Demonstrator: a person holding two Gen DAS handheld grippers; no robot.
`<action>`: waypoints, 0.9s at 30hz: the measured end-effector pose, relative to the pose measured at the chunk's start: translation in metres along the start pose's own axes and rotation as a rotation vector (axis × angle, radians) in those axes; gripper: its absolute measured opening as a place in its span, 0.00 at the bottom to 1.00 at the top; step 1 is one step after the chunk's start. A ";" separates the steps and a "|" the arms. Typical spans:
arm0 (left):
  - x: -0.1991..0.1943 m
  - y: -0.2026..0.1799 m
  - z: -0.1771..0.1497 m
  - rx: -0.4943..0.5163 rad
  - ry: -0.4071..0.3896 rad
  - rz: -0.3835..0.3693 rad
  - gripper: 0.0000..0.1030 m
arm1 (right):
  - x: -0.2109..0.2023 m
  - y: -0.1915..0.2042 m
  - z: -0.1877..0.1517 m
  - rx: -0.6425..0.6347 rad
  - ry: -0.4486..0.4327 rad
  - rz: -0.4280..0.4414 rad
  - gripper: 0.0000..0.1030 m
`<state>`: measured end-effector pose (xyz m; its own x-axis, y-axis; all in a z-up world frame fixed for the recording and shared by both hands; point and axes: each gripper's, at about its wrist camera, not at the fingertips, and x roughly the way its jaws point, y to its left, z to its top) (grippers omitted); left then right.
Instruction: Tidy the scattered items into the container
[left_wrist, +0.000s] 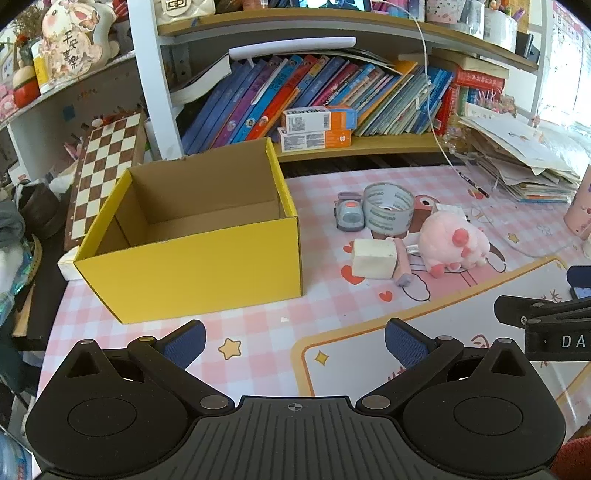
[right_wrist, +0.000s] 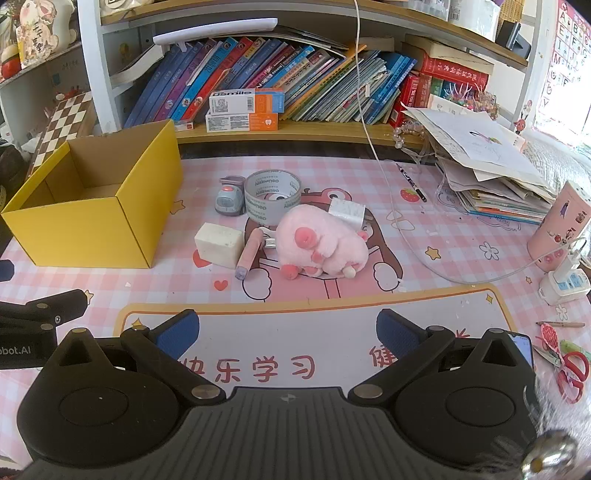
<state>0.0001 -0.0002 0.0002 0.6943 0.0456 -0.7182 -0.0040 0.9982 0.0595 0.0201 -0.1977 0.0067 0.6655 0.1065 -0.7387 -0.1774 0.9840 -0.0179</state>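
An open yellow cardboard box (left_wrist: 192, 273) (right_wrist: 85, 229) stands empty on the left of the pink mat. To its right lie a grey tape roll (left_wrist: 388, 212) (right_wrist: 271, 197), a small grey toy car (left_wrist: 349, 214) (right_wrist: 229, 199), a white block (left_wrist: 373, 258) (right_wrist: 218, 244), a pink pen-like stick (left_wrist: 402, 269) (right_wrist: 248, 254) and a pink plush toy (left_wrist: 452, 240) (right_wrist: 321, 243). My left gripper (left_wrist: 295, 339) is open and empty, in front of the box. My right gripper (right_wrist: 288, 332) is open and empty, near the table's front, short of the items.
A bookshelf with leaning books (right_wrist: 258, 74) runs along the back. A stack of papers (right_wrist: 491, 173) and a pink cup (right_wrist: 557, 229) stand at the right. A white cable (right_wrist: 373, 147) hangs down. Scissors (right_wrist: 570, 369) and a power strip (right_wrist: 565, 284) lie at the right. A chessboard (left_wrist: 107, 170) leans at the left.
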 end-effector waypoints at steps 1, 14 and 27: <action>0.000 0.000 0.000 -0.001 0.000 -0.002 1.00 | 0.000 0.000 0.000 0.001 -0.001 0.001 1.00; 0.000 0.000 0.000 -0.017 0.005 -0.015 1.00 | 0.000 0.000 0.001 0.000 0.000 0.004 1.00; 0.002 0.003 0.001 -0.026 0.012 -0.024 1.00 | 0.000 0.003 0.002 -0.003 0.002 0.002 1.00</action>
<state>0.0023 0.0031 -0.0004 0.6855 0.0222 -0.7278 -0.0061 0.9997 0.0247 0.0206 -0.1943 0.0080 0.6634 0.1081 -0.7404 -0.1808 0.9833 -0.0185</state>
